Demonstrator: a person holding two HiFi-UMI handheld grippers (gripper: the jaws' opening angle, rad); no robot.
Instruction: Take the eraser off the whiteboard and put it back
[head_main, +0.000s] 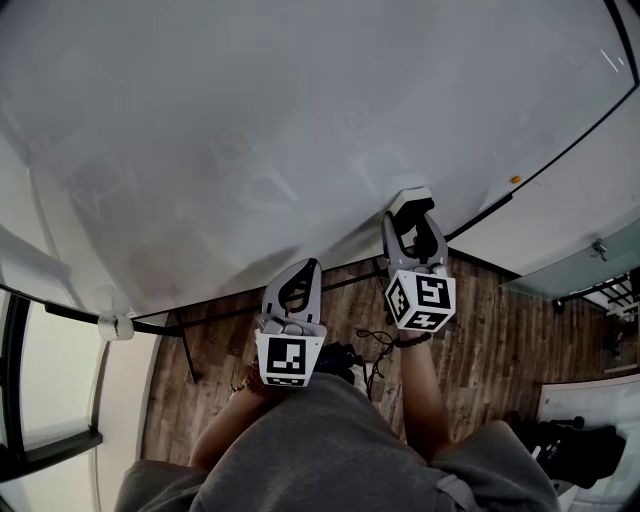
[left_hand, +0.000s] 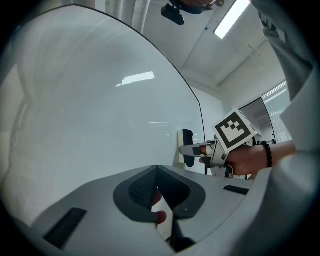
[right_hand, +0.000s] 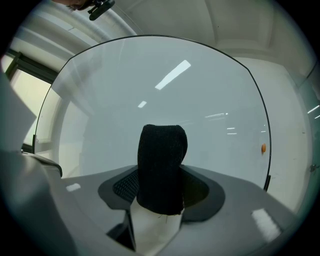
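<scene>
- Head view: your right gripper (head_main: 411, 213) is up at the lower edge of the whiteboard (head_main: 250, 120), its jaws clamped on the eraser (head_main: 410, 197). Your left gripper (head_main: 306, 272) hangs below that edge, off the whiteboard, over the wooden floor (head_main: 500, 320). Only this view shows both grippers together, two in all, each with its one marker cube. It also shows a tangle of cables (head_main: 372, 350) on the floor below the whiteboard.
- Head view again: one small orange dot (head_main: 515, 180) sits near the whiteboard's black rim, to the right of the eraser. A white fitting (head_main: 115, 326) hangs at the whiteboard's lower left corner.
- Left gripper view: your left jaws are pressed together at the tips with nothing between them, pointing along the whiteboard's face. From the side, this view shows what the head view cannot: the single eraser lies close against the whiteboard surface, white back and black pad edge-on. You cannot tell from here whether it touches. A beaded bracelet (left_hand: 265, 153) circles your right wrist.
- Right gripper view: the eraser fills the gap between your right jaws, black felt uppermost, white body below. It blocks the middle of the whiteboard, whose face otherwise carries only reflections of ceiling lights.
</scene>
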